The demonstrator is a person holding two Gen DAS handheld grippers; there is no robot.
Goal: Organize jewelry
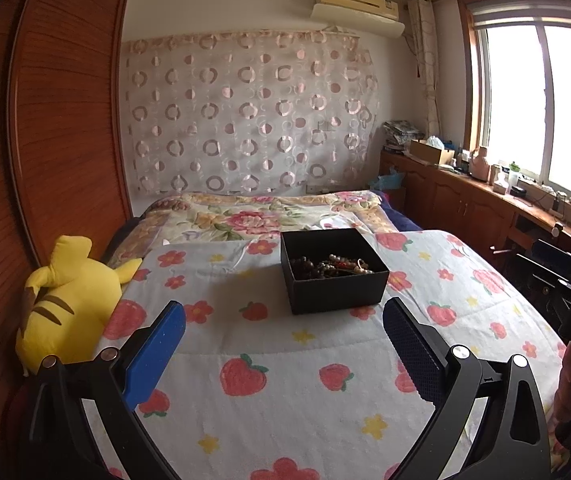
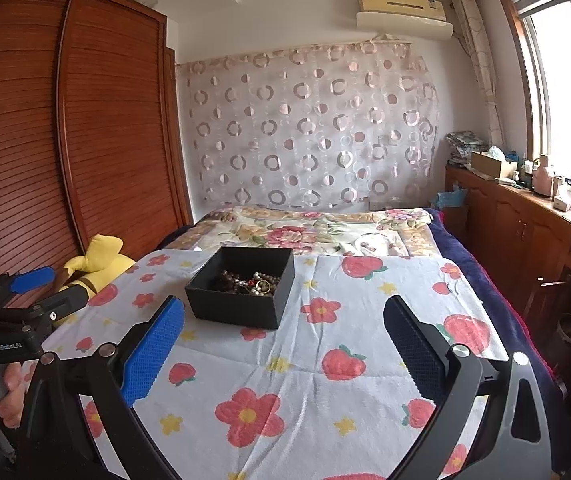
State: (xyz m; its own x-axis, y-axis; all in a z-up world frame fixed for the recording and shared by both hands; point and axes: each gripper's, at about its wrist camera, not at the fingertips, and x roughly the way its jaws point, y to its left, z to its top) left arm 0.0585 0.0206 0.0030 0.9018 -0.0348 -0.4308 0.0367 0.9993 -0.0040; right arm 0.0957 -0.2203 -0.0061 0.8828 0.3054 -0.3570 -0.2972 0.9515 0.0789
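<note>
A black open box (image 1: 335, 280) sits on the strawberry-print blanket (image 1: 285, 380) on the bed. Inside lies a tangle of jewelry (image 1: 331, 266): dark beads, pearls and a ring. The box (image 2: 241, 298) and the jewelry (image 2: 251, 282) also show in the right wrist view. My left gripper (image 1: 285, 312) is open and empty, held above the blanket just short of the box. My right gripper (image 2: 285, 310) is open and empty, with the box ahead and to its left. The left gripper also shows at the left edge of the right wrist view (image 2: 35, 280).
A yellow plush toy (image 1: 65, 300) lies at the bed's left edge against the wooden wardrobe (image 1: 45, 140). A floral quilt (image 1: 253, 216) covers the far end of the bed. A wooden counter (image 1: 485, 192) with clutter runs under the window on the right.
</note>
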